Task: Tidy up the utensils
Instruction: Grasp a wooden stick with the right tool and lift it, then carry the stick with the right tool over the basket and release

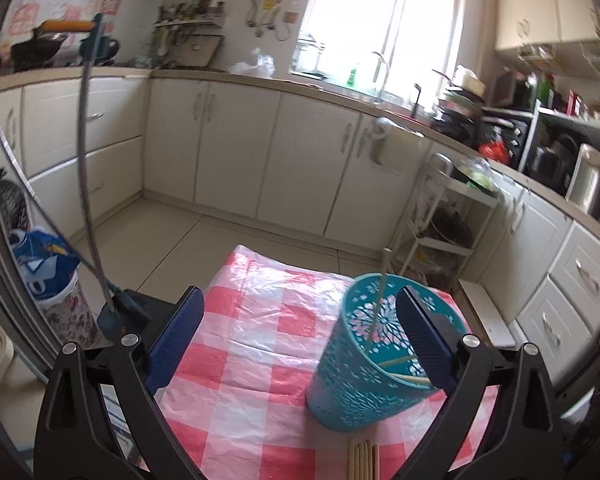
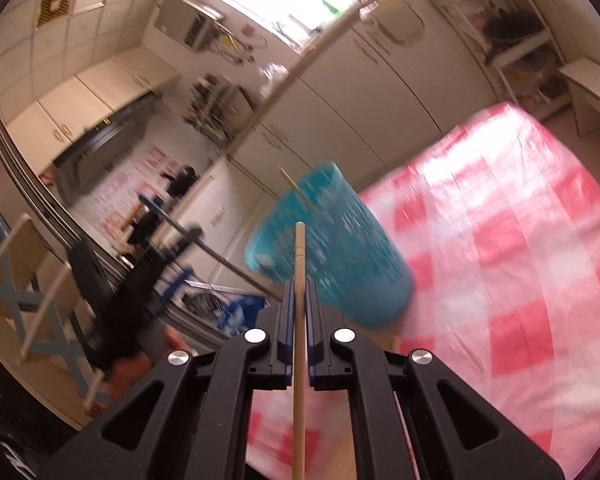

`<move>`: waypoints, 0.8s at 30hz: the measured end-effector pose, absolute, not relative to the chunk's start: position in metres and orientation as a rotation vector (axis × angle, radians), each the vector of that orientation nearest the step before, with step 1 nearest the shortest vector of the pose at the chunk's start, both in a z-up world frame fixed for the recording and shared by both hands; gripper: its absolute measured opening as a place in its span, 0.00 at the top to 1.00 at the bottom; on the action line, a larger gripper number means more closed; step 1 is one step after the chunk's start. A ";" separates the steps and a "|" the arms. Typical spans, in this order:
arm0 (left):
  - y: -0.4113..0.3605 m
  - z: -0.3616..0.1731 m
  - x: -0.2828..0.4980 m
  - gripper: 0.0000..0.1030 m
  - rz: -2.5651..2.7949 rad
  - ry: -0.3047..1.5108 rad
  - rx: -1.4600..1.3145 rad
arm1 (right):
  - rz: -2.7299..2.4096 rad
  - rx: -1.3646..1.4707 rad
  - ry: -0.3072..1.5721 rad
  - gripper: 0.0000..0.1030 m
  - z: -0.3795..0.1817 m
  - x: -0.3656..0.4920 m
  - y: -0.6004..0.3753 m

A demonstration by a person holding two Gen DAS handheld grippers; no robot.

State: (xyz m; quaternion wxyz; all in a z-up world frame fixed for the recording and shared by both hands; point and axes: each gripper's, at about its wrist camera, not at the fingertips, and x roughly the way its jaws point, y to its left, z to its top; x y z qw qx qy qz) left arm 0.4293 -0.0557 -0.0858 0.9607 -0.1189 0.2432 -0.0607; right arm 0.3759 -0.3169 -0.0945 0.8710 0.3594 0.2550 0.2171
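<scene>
On the checked cloth [image 1: 236, 360], left wrist view: my left gripper [image 1: 300, 344] is wide open and holds nothing. The teal holder [image 1: 372, 364] stands at its right finger [image 1: 424, 340], which overlaps the holder's near right rim; I can't tell if they touch. 1 thin stick [image 1: 378, 304] stands nearly upright inside, tip clear of the rim. At least 2 chopsticks [image 1: 404, 378] show low in the holder, lying flat-ish. A bundle of more chopsticks [image 1: 363, 460] lies on the cloth at the near edge, long axes running near-to-far.

Right wrist view: heavily motion-blurred. My right gripper [image 2: 299, 280] is clamped shut on 1 chopstick [image 2: 299, 320]. Its long axis runs along the fingers, the far end poking past them toward the holder's near left side, the near end running back between the arms. The holder sits just beyond the fingertips, with the stick in it slanting out up and left.

Risks, as I judge them:
- Tip looks aimed at the holder's side, not the mouth; driving forward would knock over a light, tall holder.
- Left finger that close to the rim could nudge it too.
- Pinch is narrow on a long stick, so it may pivot in the pads on contact.
</scene>
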 end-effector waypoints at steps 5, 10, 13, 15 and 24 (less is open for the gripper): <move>-0.029 -0.087 0.433 0.10 -0.048 0.485 -0.337 | 0.382 0.697 0.391 0.94 -0.043 0.414 -0.297; -0.012 -0.088 0.436 0.09 -0.021 0.481 -0.373 | 0.221 0.594 0.277 0.94 -0.024 0.459 -0.282; -0.008 -0.090 0.439 0.09 -0.017 0.488 -0.385 | 0.139 0.574 0.259 0.94 -0.031 0.474 -0.280; -0.005 -0.090 0.441 0.09 -0.014 0.493 -0.392 | 0.107 0.562 0.282 0.94 -0.041 0.484 -0.277; -0.006 -0.093 0.442 0.09 -0.017 0.513 -0.394 | 0.107 0.493 0.381 0.94 -0.061 0.487 -0.268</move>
